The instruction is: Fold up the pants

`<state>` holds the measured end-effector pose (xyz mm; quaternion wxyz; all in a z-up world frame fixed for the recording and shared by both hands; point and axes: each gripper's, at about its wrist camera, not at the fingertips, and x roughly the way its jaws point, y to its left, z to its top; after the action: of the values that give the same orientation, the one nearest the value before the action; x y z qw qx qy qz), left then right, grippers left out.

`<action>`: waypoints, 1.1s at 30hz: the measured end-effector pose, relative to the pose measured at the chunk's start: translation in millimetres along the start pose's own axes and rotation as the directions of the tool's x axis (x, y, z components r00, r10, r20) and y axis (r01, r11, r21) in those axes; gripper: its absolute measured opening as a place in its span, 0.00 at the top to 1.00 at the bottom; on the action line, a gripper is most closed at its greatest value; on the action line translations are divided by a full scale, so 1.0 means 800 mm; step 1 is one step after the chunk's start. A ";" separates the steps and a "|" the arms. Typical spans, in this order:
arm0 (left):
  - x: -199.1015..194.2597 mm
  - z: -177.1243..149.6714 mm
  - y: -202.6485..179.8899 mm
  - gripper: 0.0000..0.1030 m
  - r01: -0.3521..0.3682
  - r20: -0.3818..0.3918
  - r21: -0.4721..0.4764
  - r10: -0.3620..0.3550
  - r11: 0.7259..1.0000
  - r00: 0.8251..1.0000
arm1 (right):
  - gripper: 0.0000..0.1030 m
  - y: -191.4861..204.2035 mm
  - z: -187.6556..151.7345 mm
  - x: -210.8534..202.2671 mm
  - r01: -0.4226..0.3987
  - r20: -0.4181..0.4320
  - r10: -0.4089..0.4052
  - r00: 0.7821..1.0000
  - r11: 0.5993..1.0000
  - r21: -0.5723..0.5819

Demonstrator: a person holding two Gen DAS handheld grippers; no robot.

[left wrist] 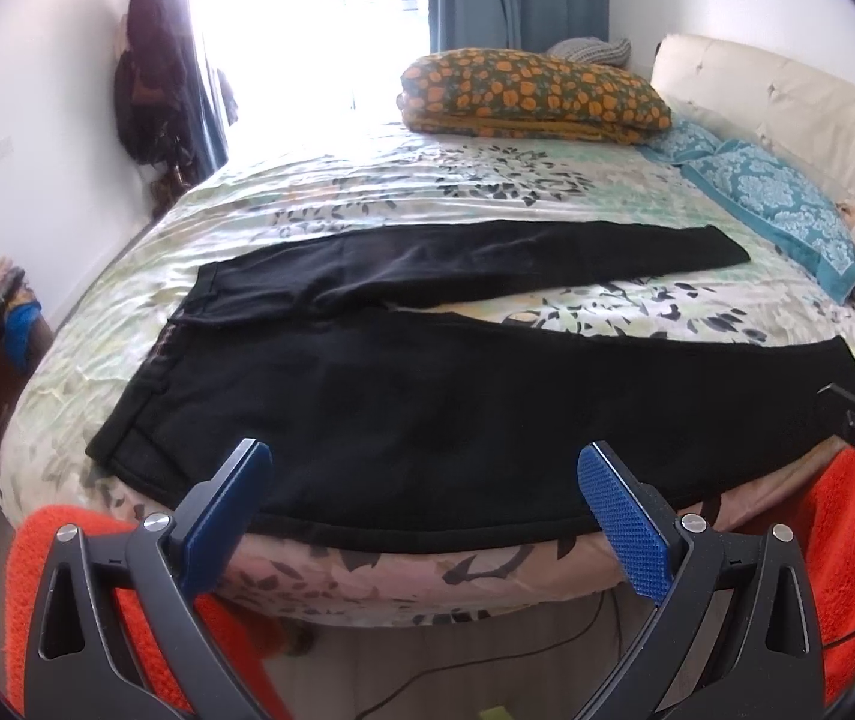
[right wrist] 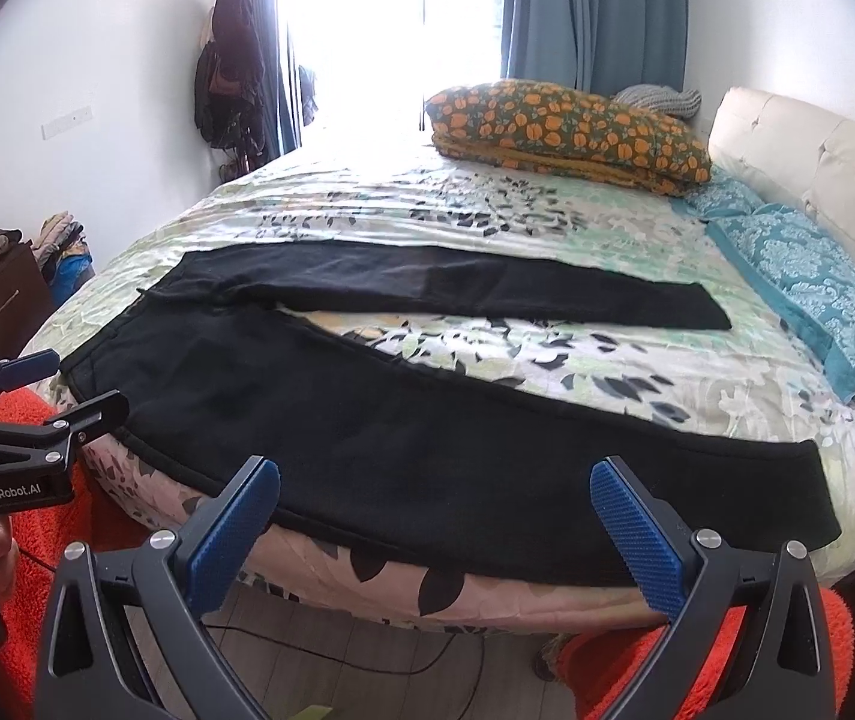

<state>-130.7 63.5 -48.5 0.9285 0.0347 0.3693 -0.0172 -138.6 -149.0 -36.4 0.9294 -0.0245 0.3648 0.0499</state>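
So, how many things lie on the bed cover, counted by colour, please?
Black: 1, the pants, spread flat with both legs apart
Orange-flowered: 1, the folded quilt
Teal patterned: 1, the pillow
Grey: 1, a bundle behind the quilt, mostly hidden
Total: 4
Both claws, left and right, are open and hold nothing.

Black pants [left wrist: 427, 420] lie flat, unfolded, legs spread apart on the bed [left wrist: 487, 180].

Matt black cloth pants [left wrist: 427, 414] are spread on a sheened floral bedsheet [left wrist: 487, 180]; textured blue pads [right wrist: 637, 534] are seen.
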 end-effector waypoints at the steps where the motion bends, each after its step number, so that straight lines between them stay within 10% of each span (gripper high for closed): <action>1: 0.003 0.008 0.007 0.01 -0.009 0.007 -0.013 0.009 1.000 1.000 | 0.00 -0.005 0.004 -0.004 0.022 0.028 -0.022 0.999 1.000 0.001; 14: 0.076 0.036 0.085 0.01 -0.126 -0.092 -0.200 0.109 0.972 0.990 | 0.00 -0.105 0.007 0.073 0.159 -0.120 -0.144 0.982 0.979 0.127; 33: 0.138 0.016 0.051 0.01 -0.217 -0.222 -0.064 0.198 0.974 0.955 | 0.00 -0.112 -0.004 0.111 0.127 -0.199 -0.092 0.976 0.977 0.170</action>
<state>-39.4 102.3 -113.1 0.8807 0.0343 0.4618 0.1002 -66.1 -231.7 -98.6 0.8899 0.0357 0.4531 -0.0378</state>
